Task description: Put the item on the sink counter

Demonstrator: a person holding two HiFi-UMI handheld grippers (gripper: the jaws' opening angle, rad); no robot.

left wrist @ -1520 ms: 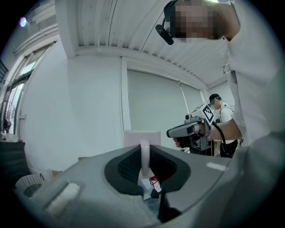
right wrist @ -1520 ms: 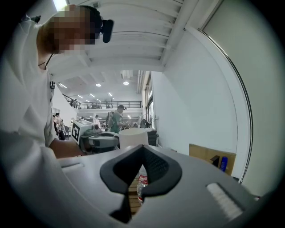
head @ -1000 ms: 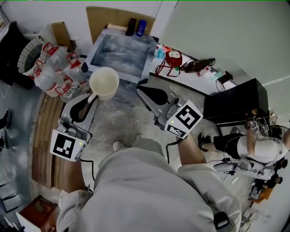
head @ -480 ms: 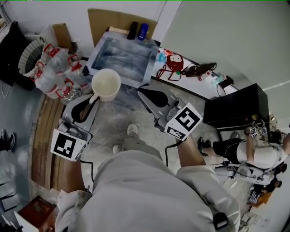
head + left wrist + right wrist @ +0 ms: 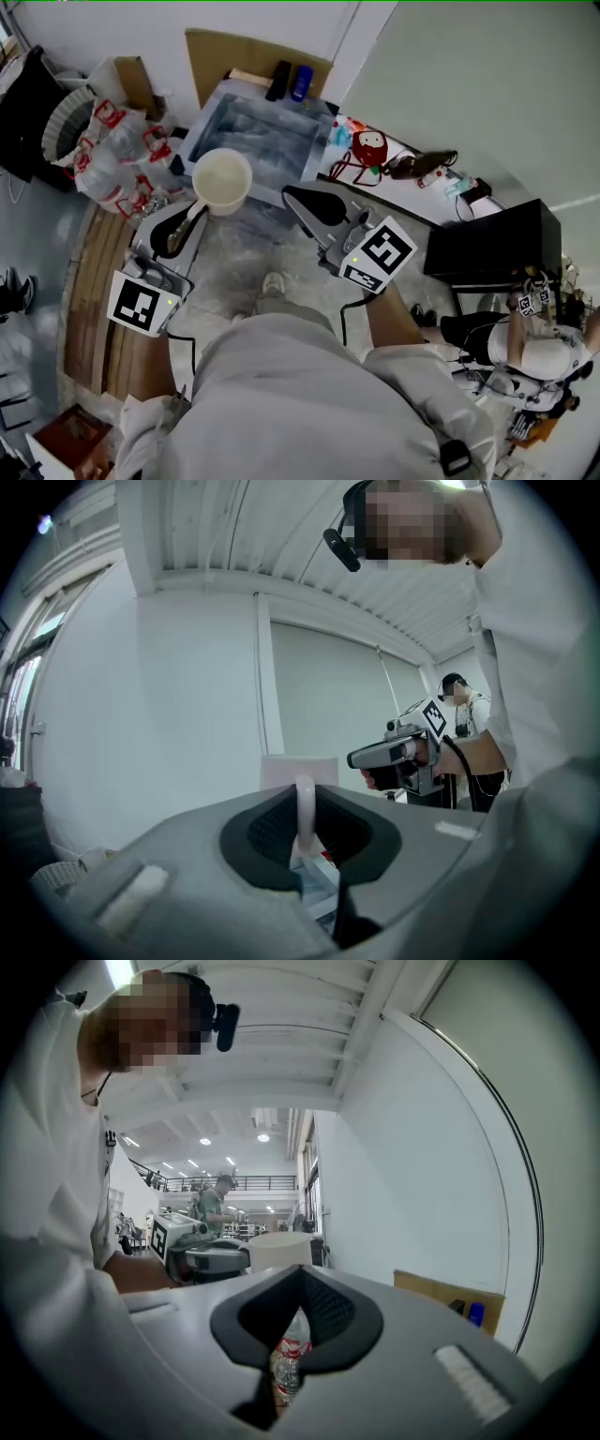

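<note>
Steel sink (image 5: 253,127) against white wall (image 5: 112,23); bottle pile (image 5: 117,155) beside; mottled floor (image 5: 234,258).

"Where is the square steel sink basin (image 5: 258,131)?"
"Upper centre, with the brown cardboard sheet (image 5: 216,56) behind it."
"And around it?"
"The heap of clear plastic bottles (image 5: 117,150) lies to its left and the white counter (image 5: 403,183) to its right. The cream plastic mug (image 5: 221,178) overlaps its lower-left corner."

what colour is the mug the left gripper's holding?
Plain cream. The mug shows best in the head view, its handle in the left gripper.
</note>
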